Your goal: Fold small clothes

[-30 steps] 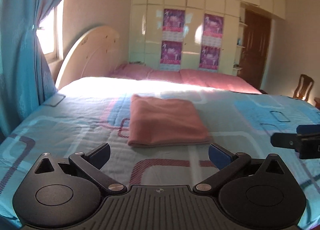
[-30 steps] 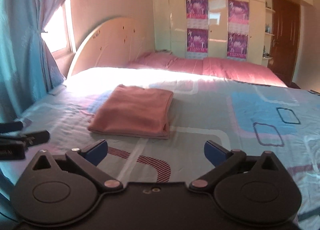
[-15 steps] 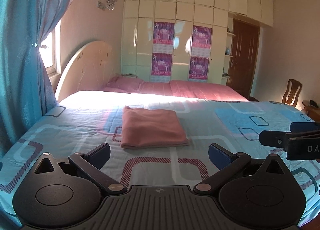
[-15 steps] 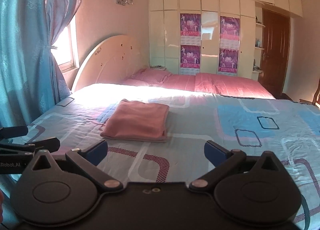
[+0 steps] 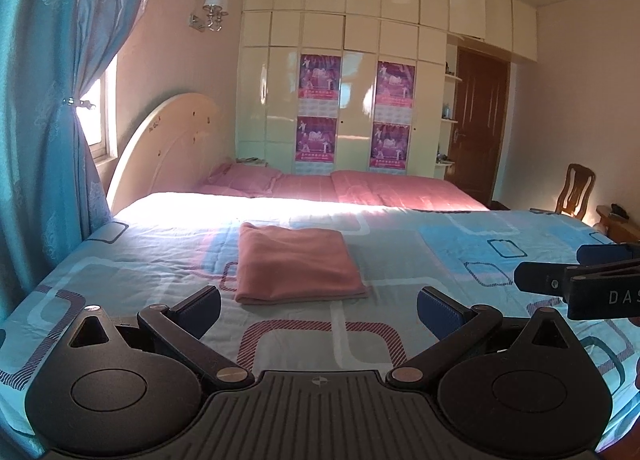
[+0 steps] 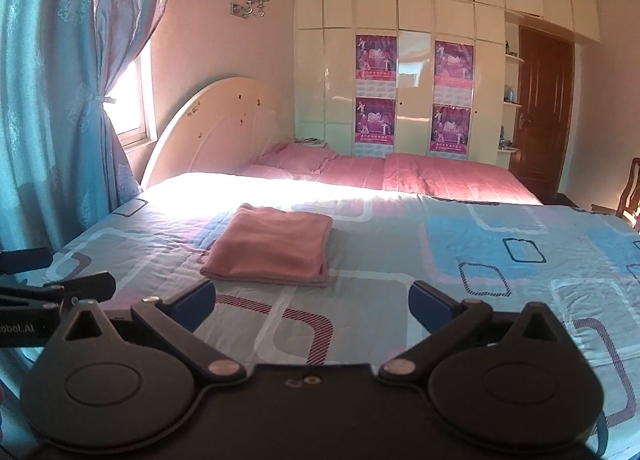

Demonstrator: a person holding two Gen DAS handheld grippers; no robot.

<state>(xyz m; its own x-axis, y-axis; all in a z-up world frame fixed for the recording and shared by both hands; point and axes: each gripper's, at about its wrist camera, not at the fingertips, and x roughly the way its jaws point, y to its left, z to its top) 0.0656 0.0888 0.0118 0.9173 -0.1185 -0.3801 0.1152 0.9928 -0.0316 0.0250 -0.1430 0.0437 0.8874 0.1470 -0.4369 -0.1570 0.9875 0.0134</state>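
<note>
The pink cloth [image 5: 296,264] lies folded flat on the bed [image 5: 440,260], ahead of both grippers and touching neither; the left gripper [image 5: 318,306] hangs with jaws wide apart, holding nothing; the right gripper [image 6: 312,302] beside it is likewise spread and empty, the cloth slightly to its left.

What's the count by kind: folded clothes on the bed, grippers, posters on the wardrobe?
Folded pink cloth: 1
Grippers: 2, left gripper, right gripper, both open and empty
Purple posters on the wardrobe: 4
Total: 7
</note>
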